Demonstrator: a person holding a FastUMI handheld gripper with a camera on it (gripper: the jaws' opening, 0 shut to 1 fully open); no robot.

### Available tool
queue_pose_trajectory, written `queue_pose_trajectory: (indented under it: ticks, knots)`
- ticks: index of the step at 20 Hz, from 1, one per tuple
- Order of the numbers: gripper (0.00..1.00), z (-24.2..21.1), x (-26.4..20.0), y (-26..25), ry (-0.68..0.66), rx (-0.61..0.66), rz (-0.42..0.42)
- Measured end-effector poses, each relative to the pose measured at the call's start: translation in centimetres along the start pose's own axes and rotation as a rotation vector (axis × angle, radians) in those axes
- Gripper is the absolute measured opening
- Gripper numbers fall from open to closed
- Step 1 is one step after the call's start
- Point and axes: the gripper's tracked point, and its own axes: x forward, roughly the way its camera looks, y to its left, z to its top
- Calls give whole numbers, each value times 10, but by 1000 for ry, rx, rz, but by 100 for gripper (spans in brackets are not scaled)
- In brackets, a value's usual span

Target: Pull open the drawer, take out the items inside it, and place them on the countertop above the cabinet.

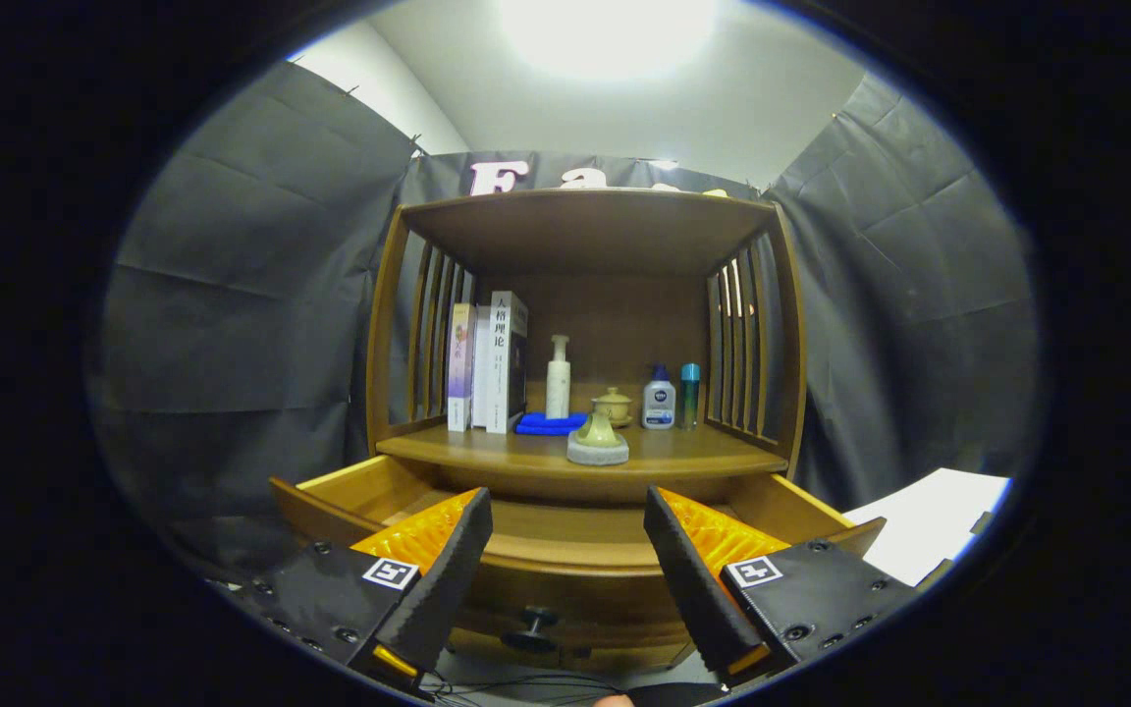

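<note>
We see a staged home corner inside a cloth-walled booth (232, 295): a wooden cabinet (389, 324) with slatted sides, its tabletop (703, 454) carrying books (492, 361), a pump bottle (558, 376), a folded blue cloth (548, 423), small ceramic pots (598, 439) and toiletry bottles (660, 398). A drawer (330, 491) is pulled out below. Household items, studio backdrop.

The drawer (565, 535) is standing pulled out below the surface (526, 454), with its knob (530, 625) sitting between the parted jaws of the gripper (568, 565). On the surface, books (487, 361) are standing at the left, a folded cloth (550, 423) and pump bottle (558, 377) just right of them, a small vessel on a round base (598, 440) at the front edge, a lidded cup (613, 405) behind it, and two bottles (672, 397) at the right.
</note>
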Motion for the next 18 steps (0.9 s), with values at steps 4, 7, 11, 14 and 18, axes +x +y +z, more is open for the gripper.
queue_pose_trajectory:
  ticks: [4, 7, 11, 14, 18]
  knots:
    - [98, -36, -11, 5, 70, -13, 5]
    - [98, -59, -11, 8, 114, 8, 3]
    - [98, -85, -12, 10, 162, 6, -4]
    - [98, -98, -9, 14, 181, -3, 1]
    - [98, -113, -2, 13, 204, 13, -17]
